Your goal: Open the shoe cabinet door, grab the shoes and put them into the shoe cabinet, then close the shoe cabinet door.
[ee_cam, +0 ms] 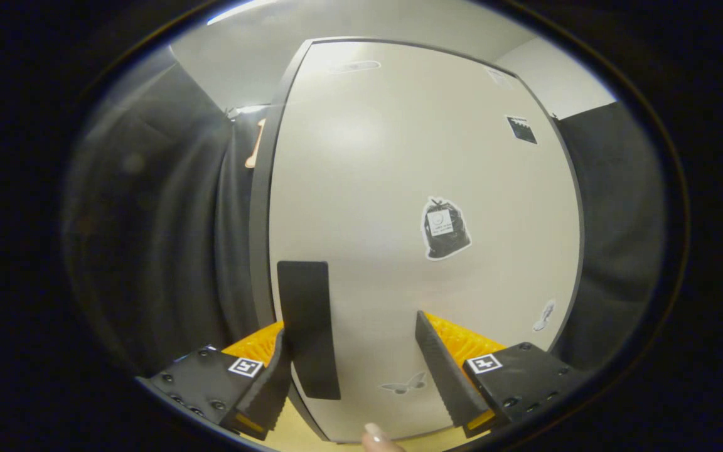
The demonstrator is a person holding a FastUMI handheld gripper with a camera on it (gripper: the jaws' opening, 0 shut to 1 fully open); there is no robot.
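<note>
Close before the cabinet door [412,188], the claw [361,358] is hanging spread apart, gripping nothing.

Its two fingers are standing wide, and the pale door is filling the space ahead of them and between them; the door is sitting shut within its dark frame. A dark upright handle [308,329] is lying on the door just beside the left finger [270,383], overlapping its tip, though whether they are touching I cannot tell. The right finger [443,370] is standing well clear of the handle. Stickers are dotting the door: a black bag sticker [444,228] beyond the fingers, a faint butterfly [404,384] low between them. A fingertip [377,436] is showing below, between the fingers. Black cloth [167,238] is hanging on either side of the cabinet.
</note>
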